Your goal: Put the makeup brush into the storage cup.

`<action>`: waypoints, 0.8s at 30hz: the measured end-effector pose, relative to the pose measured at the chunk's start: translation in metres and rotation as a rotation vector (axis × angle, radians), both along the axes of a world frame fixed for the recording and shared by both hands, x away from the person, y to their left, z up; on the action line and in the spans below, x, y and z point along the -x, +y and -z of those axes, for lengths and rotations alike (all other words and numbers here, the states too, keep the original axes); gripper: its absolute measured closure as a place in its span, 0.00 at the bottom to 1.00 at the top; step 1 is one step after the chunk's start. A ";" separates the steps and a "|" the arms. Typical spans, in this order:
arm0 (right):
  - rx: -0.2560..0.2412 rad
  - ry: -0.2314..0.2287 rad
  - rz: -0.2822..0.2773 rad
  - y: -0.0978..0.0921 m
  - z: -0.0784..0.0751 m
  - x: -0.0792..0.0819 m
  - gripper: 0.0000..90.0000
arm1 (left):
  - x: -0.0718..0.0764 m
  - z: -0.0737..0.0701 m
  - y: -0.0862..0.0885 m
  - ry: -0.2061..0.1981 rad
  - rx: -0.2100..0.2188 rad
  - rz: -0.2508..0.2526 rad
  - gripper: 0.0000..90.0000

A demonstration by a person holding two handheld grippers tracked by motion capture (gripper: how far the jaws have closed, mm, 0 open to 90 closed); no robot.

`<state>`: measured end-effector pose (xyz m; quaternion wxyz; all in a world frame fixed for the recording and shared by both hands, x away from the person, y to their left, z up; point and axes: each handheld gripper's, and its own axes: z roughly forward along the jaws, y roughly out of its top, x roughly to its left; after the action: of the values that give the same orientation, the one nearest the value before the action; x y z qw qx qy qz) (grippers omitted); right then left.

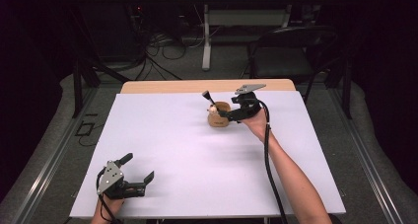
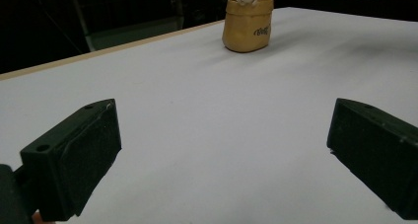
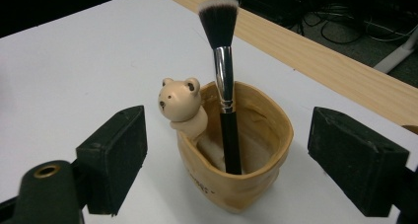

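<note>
left tongs released | right tongs released, straddling tan pot | pot writing unreadable

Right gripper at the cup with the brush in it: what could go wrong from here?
The right gripper is open with its jaws either side of the tan cup. Closing there could squash its soft-looking wall or tip it. The brush only leans loose inside, beside the bear figure, so a jolt might knock it out. The left gripper is too far away to steady anything.

a cup stands on the table toward one o'clock, a brush and bear figure in it; left gripper lies at seven o'clock.
</note>
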<state>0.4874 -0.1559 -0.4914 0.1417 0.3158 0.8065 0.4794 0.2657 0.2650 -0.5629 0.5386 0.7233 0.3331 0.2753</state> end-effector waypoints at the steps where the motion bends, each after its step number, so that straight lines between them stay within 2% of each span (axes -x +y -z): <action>1: -0.003 -0.004 -0.003 -0.001 -0.001 0.002 0.15 | 0.000 0.000 0.000 0.000 -0.001 0.000 0.00; 7: 0.022 -0.013 -0.019 -0.005 -0.006 0.013 0.09 | 0.000 0.000 0.000 -0.001 -0.002 0.000 0.00; 12: 0.039 -0.037 -0.033 -0.012 -0.010 0.029 0.01 | 0.000 0.000 0.000 0.000 -0.001 0.000 0.00; 19: 0.063 -0.063 -0.035 -0.019 -0.014 0.044 0.00 | 0.000 0.000 0.000 0.001 -0.003 -0.002 0.00; 24: 0.037 -0.093 -0.024 -0.029 -0.015 0.060 0.00 | -0.001 0.000 0.000 0.000 -0.007 -0.004 0.00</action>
<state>0.4273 -0.1852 -0.4760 0.1790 0.2809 0.8114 0.4802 0.2670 0.2653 -0.5633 0.5354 0.7247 0.3336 0.2773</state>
